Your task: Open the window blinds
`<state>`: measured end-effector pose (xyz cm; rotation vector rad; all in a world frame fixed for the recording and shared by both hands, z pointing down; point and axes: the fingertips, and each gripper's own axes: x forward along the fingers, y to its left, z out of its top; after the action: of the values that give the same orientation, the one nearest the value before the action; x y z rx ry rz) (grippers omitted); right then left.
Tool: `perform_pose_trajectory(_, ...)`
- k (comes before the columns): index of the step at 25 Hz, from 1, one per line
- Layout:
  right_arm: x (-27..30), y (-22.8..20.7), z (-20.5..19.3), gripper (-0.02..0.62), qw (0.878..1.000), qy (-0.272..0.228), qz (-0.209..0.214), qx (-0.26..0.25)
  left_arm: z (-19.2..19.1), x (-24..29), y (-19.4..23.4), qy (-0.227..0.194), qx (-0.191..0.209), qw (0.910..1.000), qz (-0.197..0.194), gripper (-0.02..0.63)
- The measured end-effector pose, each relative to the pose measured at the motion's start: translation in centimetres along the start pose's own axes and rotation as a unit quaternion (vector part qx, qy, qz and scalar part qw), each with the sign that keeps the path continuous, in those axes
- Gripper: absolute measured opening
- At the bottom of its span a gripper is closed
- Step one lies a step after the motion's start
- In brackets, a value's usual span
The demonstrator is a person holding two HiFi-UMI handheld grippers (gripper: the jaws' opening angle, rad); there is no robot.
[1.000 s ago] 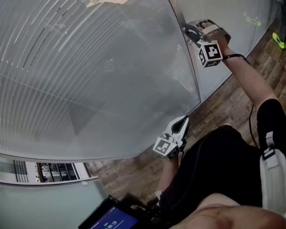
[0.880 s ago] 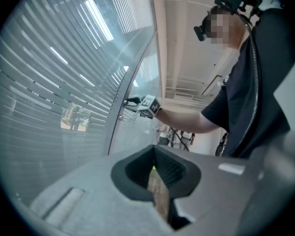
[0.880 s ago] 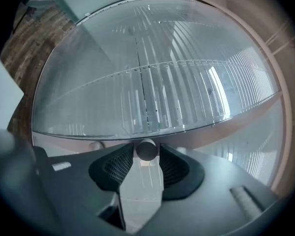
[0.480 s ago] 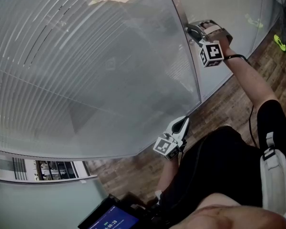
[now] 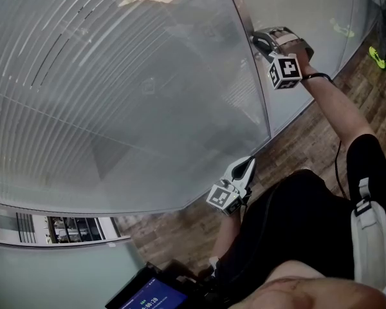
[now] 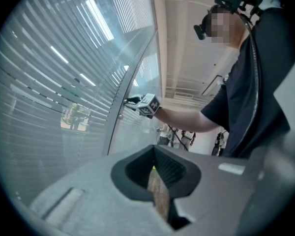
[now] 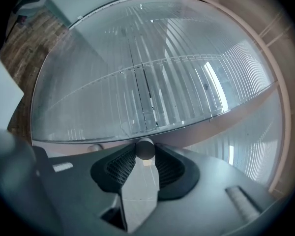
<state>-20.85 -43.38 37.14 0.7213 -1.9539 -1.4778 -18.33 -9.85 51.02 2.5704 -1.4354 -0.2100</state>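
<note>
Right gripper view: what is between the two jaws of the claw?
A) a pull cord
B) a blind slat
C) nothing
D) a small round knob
D: a small round knob sits pinched in the right claw, whose jaws have just been closing.

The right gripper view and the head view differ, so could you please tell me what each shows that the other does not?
Only the right gripper view shows the round knob gripped between the pads of the right gripper. Its jaws have just been closing with the knob between them. Only the head view shows the left gripper held low, the person's arm and a screen. Both show the blinds behind glass and the wood floor.
</note>
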Motion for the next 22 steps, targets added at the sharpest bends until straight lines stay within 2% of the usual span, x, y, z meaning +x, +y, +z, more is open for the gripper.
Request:
perform_pose_trajectory(7,-0.1,-1.0,0.5,0.124,0.997,-0.005,0.002,0.083,1.2,0.1,-0.3,0.0,-0.003,1.0,0.0,0.002)
perform_pose_trajectory(10,-0.3,-1.2,0.5,0.124,0.989,-0.006,0.01,0.15,0.1,-0.3,0.2,-0.004,0.009,1.0,-0.001,0.002)
perform_pose_trajectory(14,-0.5,-1.8,0.4,0.124,0.965,-0.01,0.018,0.26,0.6,-0.2,-0.2,0.002,0.001,1.0,-0.003,0.002)
perform_pose_trajectory(19,-0.2,-1.9,-0.1,0.124,0.935,-0.024,0.023,0.353,0.5,-0.2,-0.2,-0.001,0.001,1.0,0.002,0.002)
perform_pose_trajectory(21,0.0,-1.4,-0.4,0.124,0.917,-0.032,0.026,0.397,0.1,-0.4,0.0,-0.001,0.001,1.0,0.003,0.002)
perform_pose_trajectory(22,0.1,-1.2,-0.6,0.124,0.904,-0.036,0.029,0.425,0.0,-0.4,0.0,-0.001,0.001,1.0,0.004,0.002)
